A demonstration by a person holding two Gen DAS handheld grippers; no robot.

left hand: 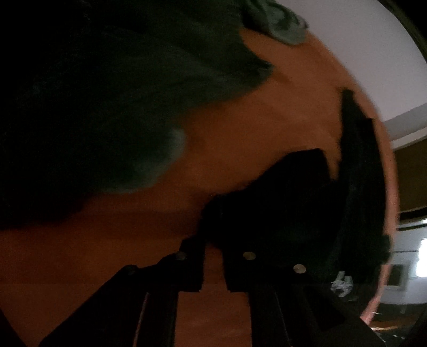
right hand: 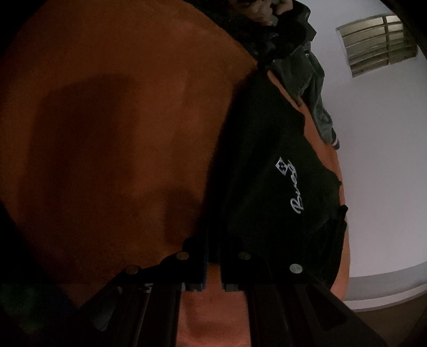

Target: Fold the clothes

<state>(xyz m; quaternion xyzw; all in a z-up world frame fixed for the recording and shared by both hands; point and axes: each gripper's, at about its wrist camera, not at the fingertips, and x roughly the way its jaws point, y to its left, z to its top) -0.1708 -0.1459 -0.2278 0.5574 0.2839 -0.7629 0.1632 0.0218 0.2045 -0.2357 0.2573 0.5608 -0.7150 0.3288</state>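
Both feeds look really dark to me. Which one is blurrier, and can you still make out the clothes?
Left wrist view: dim and smeared by motion blur; the teal garment and black garment are soft shapes on the orange table. Right wrist view: equally dark but sharper; the white script on the black garment shows clearly, with soft shadows across the orange table. Fisheye curves both edges.

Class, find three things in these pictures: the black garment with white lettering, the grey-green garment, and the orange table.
black garment (right hand: 267, 160): right wrist view, plain cloth left of the lettering.
grey-green garment (left hand: 283, 24): left wrist view, its crumpled top part.
orange table (right hand: 120, 133): right wrist view, bare surface.
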